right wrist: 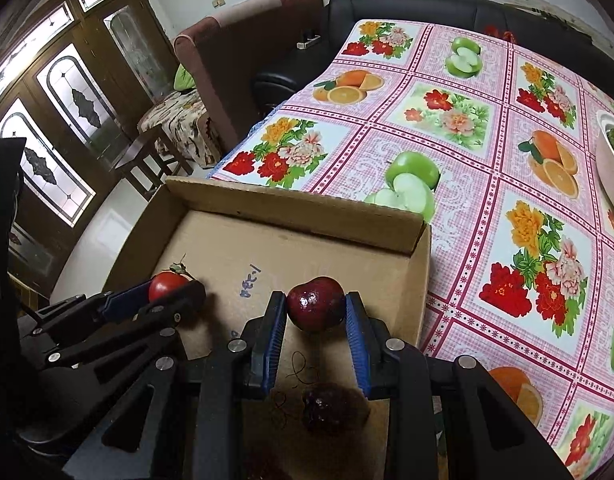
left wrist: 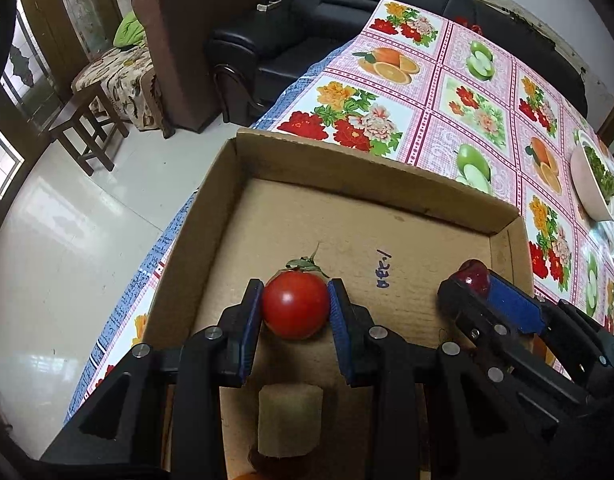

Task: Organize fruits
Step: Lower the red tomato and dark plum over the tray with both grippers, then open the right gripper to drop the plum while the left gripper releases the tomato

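Fruits being carried over the box, one in each claw.

Left claw (left wrist: 295, 312) is pinching the tomato (left wrist: 296, 305) between narrowed pads, and right claw (right wrist: 315, 320) is likewise clamping a dark plum (right wrist: 315, 309); both are hanging above the box (left wrist: 363, 168) floor, the plum's claw just right of the tomato's. Judging from this, lowering each fruit onto bare cardboard before easing the pads apart, spaced so neither rolls, looks best. Behind the right claw a dark fruit (right wrist: 333, 404) is lying half hidden; the pale block (left wrist: 290, 420) behind the left claw is hard to identify.
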`<move>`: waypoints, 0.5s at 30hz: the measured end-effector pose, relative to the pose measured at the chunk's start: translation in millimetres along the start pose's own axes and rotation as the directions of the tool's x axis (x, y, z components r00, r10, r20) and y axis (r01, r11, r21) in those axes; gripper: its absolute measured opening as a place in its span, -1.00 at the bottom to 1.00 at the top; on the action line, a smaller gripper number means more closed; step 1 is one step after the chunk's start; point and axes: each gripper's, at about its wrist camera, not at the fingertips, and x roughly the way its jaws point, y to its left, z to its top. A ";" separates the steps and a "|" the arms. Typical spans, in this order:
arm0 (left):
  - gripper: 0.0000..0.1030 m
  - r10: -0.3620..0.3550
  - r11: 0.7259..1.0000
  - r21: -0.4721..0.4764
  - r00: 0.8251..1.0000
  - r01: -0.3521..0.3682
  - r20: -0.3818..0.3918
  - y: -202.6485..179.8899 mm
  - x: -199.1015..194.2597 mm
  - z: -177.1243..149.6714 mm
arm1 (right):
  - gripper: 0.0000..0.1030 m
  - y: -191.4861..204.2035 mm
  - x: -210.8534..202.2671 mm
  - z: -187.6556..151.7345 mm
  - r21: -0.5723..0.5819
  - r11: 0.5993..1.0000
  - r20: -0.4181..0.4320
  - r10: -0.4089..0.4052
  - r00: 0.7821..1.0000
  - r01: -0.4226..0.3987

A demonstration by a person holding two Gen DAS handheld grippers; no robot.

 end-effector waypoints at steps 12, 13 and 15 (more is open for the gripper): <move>-0.19 0.008 1.000 -0.015 1.000 -0.008 -0.023 0.3 3.4 3.0 | -0.36 -0.3 -1.9 -0.4 -0.001 1.000 0.000 -0.008 1.000 0.008; -0.12 0.006 1.000 -0.018 1.000 -0.006 -0.027 1.2 3.8 3.1 | -0.36 -0.4 -3.1 -0.5 -0.003 1.000 0.003 -0.013 1.000 0.013; -0.12 -0.008 0.999 -0.036 0.999 0.006 -0.034 4.4 3.2 3.1 | -0.35 -1.7 -5.8 -0.9 0.000 1.000 0.004 -0.009 1.000 0.009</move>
